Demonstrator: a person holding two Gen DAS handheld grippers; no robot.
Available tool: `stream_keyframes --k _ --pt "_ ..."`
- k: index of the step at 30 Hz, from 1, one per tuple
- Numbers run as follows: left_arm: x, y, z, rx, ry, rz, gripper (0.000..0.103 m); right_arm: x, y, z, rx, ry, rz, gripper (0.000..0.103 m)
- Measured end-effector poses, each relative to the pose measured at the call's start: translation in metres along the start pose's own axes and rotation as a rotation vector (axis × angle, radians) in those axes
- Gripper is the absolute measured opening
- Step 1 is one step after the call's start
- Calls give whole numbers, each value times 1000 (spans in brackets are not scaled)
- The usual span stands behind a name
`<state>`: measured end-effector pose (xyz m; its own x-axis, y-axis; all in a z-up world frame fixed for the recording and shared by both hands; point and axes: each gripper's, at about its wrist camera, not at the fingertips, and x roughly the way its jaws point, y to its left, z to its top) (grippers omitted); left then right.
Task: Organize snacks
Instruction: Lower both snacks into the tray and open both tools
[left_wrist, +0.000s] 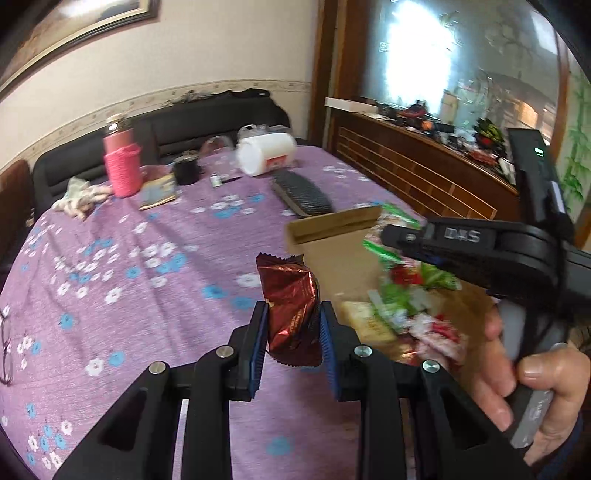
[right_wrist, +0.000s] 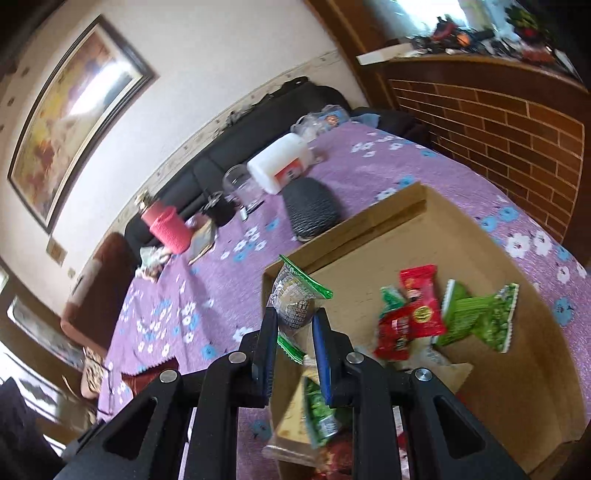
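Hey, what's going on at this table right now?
A person is sorting snacks with a handheld gripper in each hand. The left gripper is shut on a dark red foil packet, held above the purple tablecloth. The right gripper is shut on a clear packet with green ends, over a cardboard box that already holds red and green snack packs.

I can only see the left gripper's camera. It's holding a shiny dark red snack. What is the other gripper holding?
Observer: The right gripper is shut on a clear packet with green ends.
Operator: What's inside that packet?
Observer: Something round and dark; I can't tell what.
Operator: What's under it?
Observer: The edge of the cardboard box, with red and green snack packs inside.
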<state>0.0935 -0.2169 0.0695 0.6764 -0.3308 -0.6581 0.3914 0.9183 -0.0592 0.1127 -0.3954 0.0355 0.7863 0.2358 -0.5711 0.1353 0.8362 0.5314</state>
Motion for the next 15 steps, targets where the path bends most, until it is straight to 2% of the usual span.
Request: stream_keyframes --k 6,11,15 --pt "17 -44 1 23 34 -93 26 -13 -40 18 90 -18 -40 20" --pt "40 -73 -3 39 81 -147 26 -2 -72 21 151 61 -107 20" --pt "57 -84 -11 57 109 -166 26 6 -74 20 147 98 -148 20"
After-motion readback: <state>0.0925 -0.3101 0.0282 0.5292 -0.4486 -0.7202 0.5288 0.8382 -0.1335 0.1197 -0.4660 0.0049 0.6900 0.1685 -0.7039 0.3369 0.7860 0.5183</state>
